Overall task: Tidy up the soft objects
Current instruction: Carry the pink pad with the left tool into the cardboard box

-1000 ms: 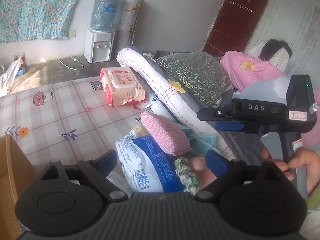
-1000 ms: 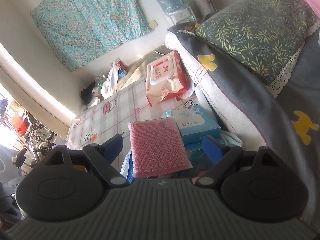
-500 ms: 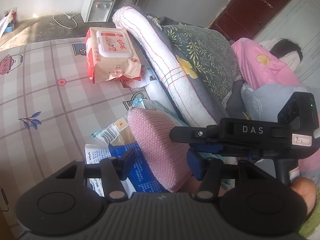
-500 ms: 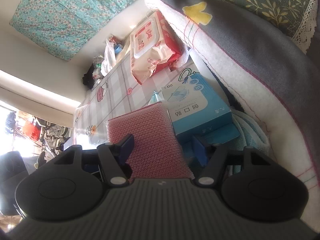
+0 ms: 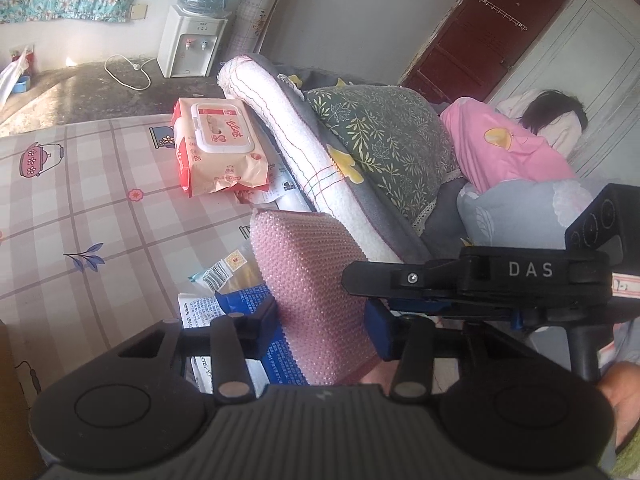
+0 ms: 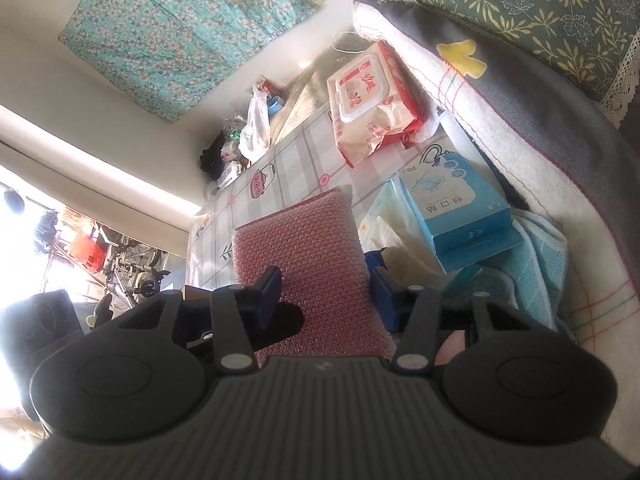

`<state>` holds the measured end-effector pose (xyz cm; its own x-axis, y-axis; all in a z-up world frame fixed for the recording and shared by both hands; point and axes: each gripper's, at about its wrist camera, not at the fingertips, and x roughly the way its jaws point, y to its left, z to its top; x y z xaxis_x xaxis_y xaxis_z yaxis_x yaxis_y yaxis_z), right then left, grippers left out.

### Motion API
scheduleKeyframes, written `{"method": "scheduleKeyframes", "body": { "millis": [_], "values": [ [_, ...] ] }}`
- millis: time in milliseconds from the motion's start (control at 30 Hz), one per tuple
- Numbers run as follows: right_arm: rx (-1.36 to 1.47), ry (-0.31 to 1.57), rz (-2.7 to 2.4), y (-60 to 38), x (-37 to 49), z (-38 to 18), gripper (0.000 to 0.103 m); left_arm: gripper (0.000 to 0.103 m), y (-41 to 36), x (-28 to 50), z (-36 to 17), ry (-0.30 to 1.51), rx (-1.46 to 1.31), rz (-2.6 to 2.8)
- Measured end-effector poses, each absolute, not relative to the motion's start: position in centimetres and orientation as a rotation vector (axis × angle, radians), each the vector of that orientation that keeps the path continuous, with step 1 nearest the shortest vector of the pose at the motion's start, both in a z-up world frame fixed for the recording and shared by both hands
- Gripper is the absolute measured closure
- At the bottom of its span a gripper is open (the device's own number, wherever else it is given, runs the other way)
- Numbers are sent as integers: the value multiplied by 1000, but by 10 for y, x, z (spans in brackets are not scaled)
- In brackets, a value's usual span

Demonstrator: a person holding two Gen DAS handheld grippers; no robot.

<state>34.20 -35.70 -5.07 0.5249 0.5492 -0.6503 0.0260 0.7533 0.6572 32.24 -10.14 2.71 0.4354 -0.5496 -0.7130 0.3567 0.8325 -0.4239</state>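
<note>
A pink knobbly sponge [image 5: 312, 272] stands tilted up above the plaid mat [image 5: 80, 208]. My left gripper [image 5: 320, 322] has the sponge's near end between its blue pads; its jaws are still closing and the pads press on both sides. In the right wrist view the same sponge [image 6: 300, 240] sits between the pads of my right gripper [image 6: 326, 298], which is also closing and pressing on it. The right gripper's black housing [image 5: 528, 272] reaches in from the right in the left wrist view, with a hand [image 5: 624, 400] under it.
A wet-wipes pack [image 5: 220, 148] lies further back on the mat. A blue box [image 6: 452, 208] and a light blue towel [image 6: 536, 256] lie against a rolled quilt [image 5: 304, 152]. A blue-white packet [image 5: 236, 308] lies below the sponge. Behind are a leaf-print pillow [image 5: 384, 140] and a person in pink [image 5: 508, 152].
Both pairs of jaws came in from wide apart onto the pink sponge. The two grippers drew together, and the sponge now stands tipped up off the packets.
</note>
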Motion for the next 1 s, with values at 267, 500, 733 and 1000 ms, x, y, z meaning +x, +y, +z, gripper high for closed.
{"method": "scheduleKeyframes", "body": {
  "millis": [267,500,733,1000],
  "values": [
    [602,920,514,-279,292,7,53,56,-23,243,90,855,-233,-456],
    [520,982,723,-154,270,24,52,55,77,189,99,825,-298,-257],
    [389,1097,762,-44,264,2,52,54,163,179,57,889,-391,-121],
    [246,1092,687,2,284,-34,52,53,197,223,-10,1014,-441,-80]
  ]
}}
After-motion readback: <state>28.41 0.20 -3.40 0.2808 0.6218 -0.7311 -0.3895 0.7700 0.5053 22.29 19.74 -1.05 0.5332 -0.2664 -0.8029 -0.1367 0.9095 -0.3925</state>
